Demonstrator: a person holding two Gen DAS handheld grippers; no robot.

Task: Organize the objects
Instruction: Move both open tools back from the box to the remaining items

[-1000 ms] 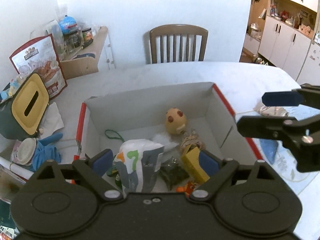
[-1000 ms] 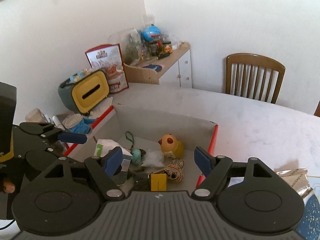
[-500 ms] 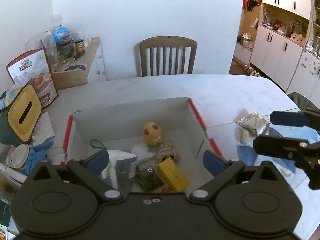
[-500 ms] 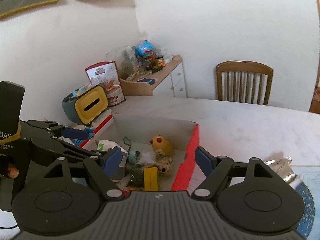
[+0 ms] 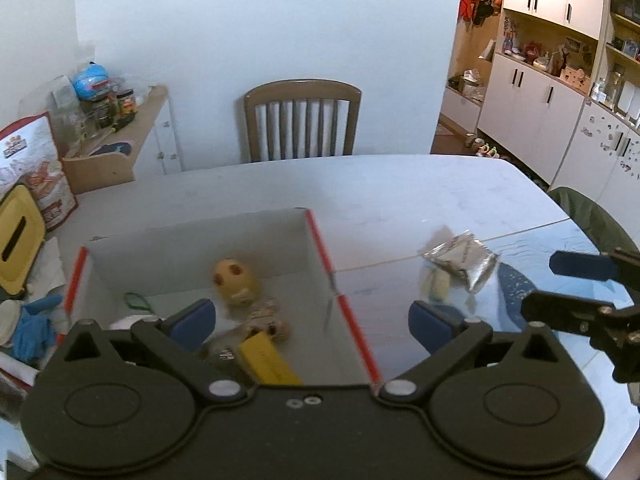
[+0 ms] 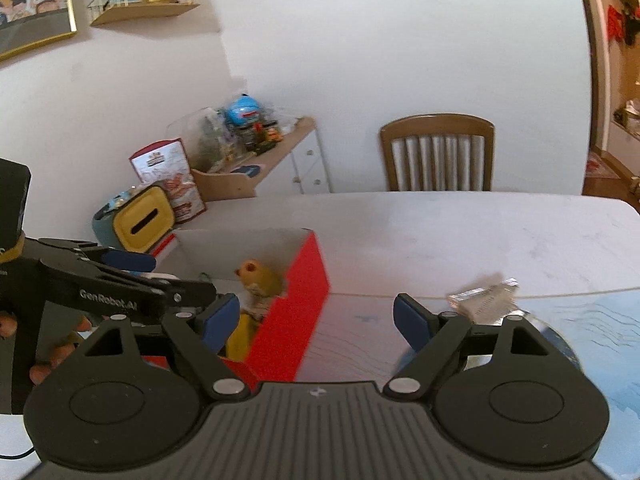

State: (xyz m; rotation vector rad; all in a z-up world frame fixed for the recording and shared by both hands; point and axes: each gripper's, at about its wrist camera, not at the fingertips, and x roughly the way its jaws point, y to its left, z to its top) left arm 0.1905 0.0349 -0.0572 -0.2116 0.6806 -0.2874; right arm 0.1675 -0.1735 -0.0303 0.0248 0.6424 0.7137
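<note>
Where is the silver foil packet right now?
The silver foil packet lies on the table outside the red-edged box, to its right, beside a small pale object. In the right wrist view it sits just past the right tool.

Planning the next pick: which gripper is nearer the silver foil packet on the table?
Right. The right gripper hovers just left of the silver foil packet; the left gripper sits over the box's right edge, farther.

Lighting: soft, even indoor daylight; pale wall point(image 5: 260, 20) bright, no hard shadows. Glare: glossy table point(image 5: 400, 200) reflects a bluish sheen to the right of both sets of jaws. Blur: motion smear on the silver packet point(image 6: 484, 298) just beyond the right gripper's point(image 6: 316, 320) right jaw; red box point(image 6: 296, 320) between its jaws is soft-edged. Distortion: strong fisheye bending; cabinets point(image 5: 540, 92) and door frame curve at the margins, corners vignetted dark.
</note>
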